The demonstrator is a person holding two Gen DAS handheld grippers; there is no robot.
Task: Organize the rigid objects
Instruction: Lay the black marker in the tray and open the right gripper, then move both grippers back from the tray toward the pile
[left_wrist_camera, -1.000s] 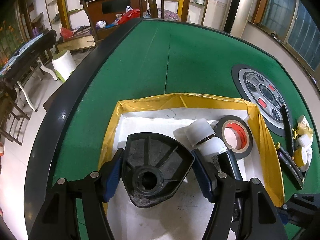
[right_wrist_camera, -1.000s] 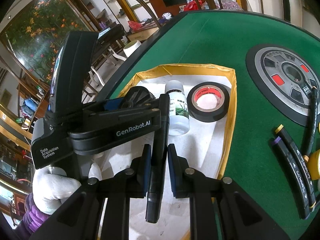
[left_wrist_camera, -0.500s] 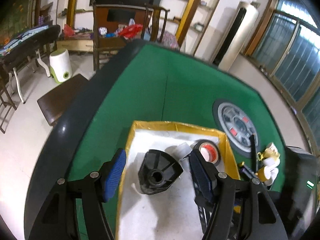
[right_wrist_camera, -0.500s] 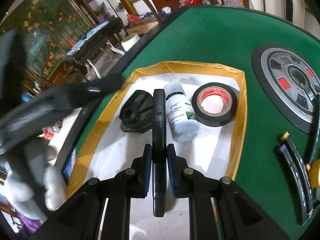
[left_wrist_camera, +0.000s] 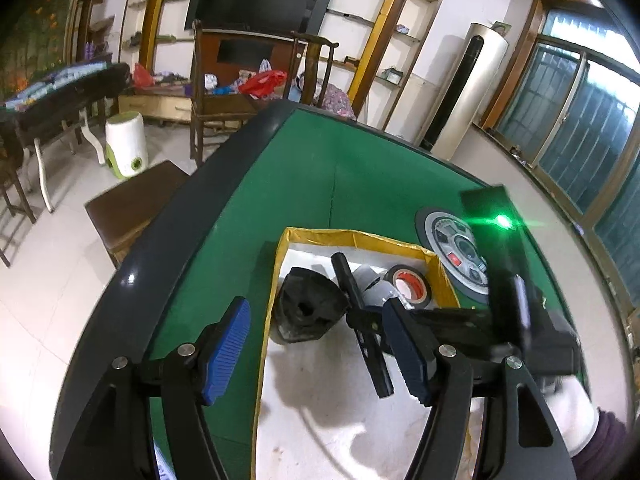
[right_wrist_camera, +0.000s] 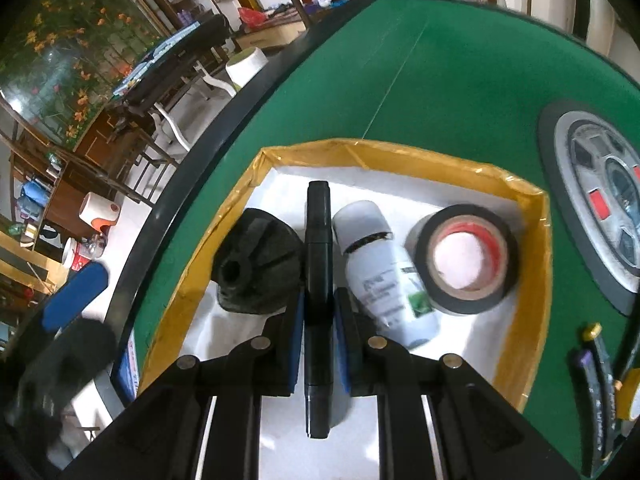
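Marker [right_wrist_camera: 318, 280], black, sits clamped between your right gripper [right_wrist_camera: 318, 312] jaws, hanging over the yellow-rimmed tray [right_wrist_camera: 400, 150] between the black plastic part [right_wrist_camera: 256, 268] and the white bottle [right_wrist_camera: 384, 276], with the tape roll [right_wrist_camera: 466, 260] just right of that. From your left wrist view, your left gripper [left_wrist_camera: 316, 340] has its jaws wide apart and empty above the tray [left_wrist_camera: 352, 236] on the green worktop [left_wrist_camera: 320, 168]; the marker [left_wrist_camera: 360, 320] shows there too, beside the black part [left_wrist_camera: 308, 304].
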